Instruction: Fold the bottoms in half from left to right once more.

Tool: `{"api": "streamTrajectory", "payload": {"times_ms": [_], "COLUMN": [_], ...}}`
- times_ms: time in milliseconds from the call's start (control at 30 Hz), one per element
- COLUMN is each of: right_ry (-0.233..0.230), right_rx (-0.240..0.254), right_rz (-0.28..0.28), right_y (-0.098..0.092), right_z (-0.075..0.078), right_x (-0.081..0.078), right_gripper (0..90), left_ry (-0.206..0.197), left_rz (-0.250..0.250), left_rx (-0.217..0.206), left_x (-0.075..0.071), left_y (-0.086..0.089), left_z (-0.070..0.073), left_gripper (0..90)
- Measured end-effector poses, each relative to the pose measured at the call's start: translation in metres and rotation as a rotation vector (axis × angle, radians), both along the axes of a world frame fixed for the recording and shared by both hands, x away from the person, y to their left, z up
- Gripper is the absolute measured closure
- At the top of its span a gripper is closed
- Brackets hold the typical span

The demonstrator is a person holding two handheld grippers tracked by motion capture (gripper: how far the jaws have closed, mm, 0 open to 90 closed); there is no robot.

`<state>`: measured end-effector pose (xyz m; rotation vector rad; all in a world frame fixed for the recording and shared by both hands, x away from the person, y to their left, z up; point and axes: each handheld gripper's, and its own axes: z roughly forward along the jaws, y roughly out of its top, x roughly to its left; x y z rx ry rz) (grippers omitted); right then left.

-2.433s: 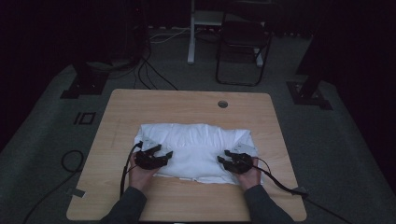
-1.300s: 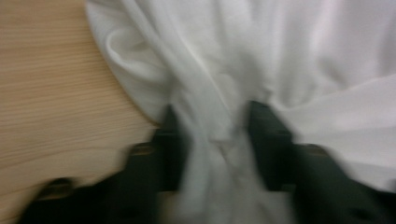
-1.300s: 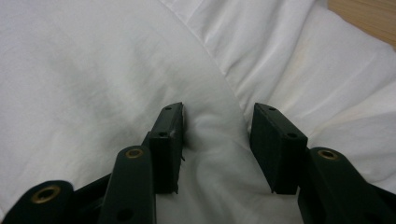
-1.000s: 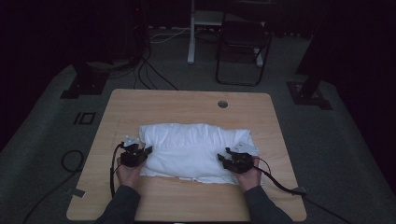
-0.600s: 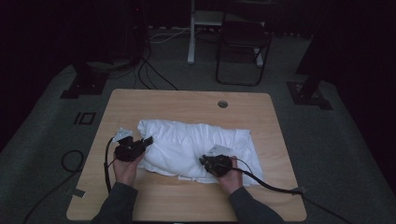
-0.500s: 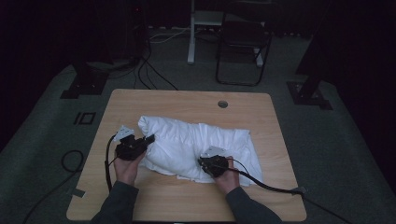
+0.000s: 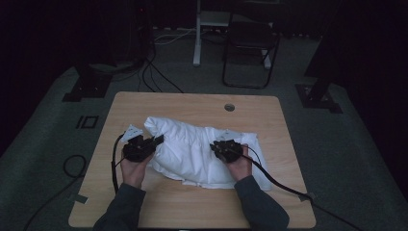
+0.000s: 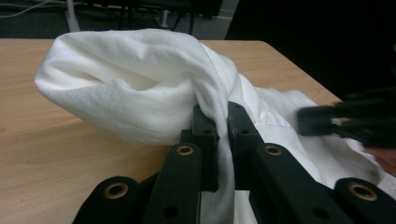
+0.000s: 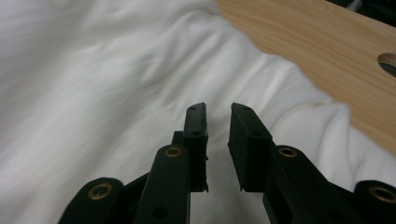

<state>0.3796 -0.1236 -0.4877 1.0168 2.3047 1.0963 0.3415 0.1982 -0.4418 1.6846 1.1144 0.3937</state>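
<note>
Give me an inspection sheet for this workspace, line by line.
Surface: wooden table, round hole near the far edge.
Job's things: white cloth, crumpled, its left end lifted.
Clutter: nothing seen.
Grippers: left tongs shut on a fold of the cloth; right tongs over the cloth, their jaws slightly apart and just moving, nothing pinched between them.
Cables: one trails from each gripper, the right one off the table edge; more lie on the floor.
Surroundings: dark room, chair beyond the table.
</note>
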Motion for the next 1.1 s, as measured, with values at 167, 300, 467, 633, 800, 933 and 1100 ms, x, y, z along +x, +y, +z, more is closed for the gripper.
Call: {"api": "streamTrajectory", "payload": {"times_ms": [167, 300, 467, 633, 800, 933, 1100], "right_ry": [0.108, 0.139, 0.094, 0.071, 0.094, 0.056, 0.083], "right_rx": [-0.108, -0.087, -0.071, -0.101, -0.13, -0.113, -0.081], "right_rz": [0.029, 0.031, 0.036, 0.089, 0.082, 0.072, -0.055], "right_y": [0.021, 0.02, 0.008, 0.004, 0.01, -0.004, -0.032], "right_z": [-0.039, -0.034, -0.008, -0.005, -0.031, -0.015, -0.019], "right_x": [0.026, 0.033, 0.018, -0.012, -0.017, -0.024, -0.018], "right_gripper": [80.2, 77.0, 67.8, 68.7, 66.8, 61.8, 60.0], "left_ry": [-0.008, -0.021, -0.025, -0.033, -0.045, -0.042, -0.038], "left_rz": [-0.02, -0.027, -0.032, -0.037, -0.047, -0.041, -0.04], "left_rx": [0.005, 0.013, 0.022, 0.021, 0.042, 0.038, 0.039], "left_x": [0.003, 0.005, 0.006, 0.006, 0.004, 0.006, 0.004], "left_y": [-0.007, -0.013, -0.013, -0.014, -0.018, -0.013, -0.011], "left_z": [0.005, 0.01, 0.016, 0.021, 0.024, 0.025, 0.025], "left_gripper": [85.1, 85.1, 85.0, 85.1, 85.1, 85.1, 85.0]}}
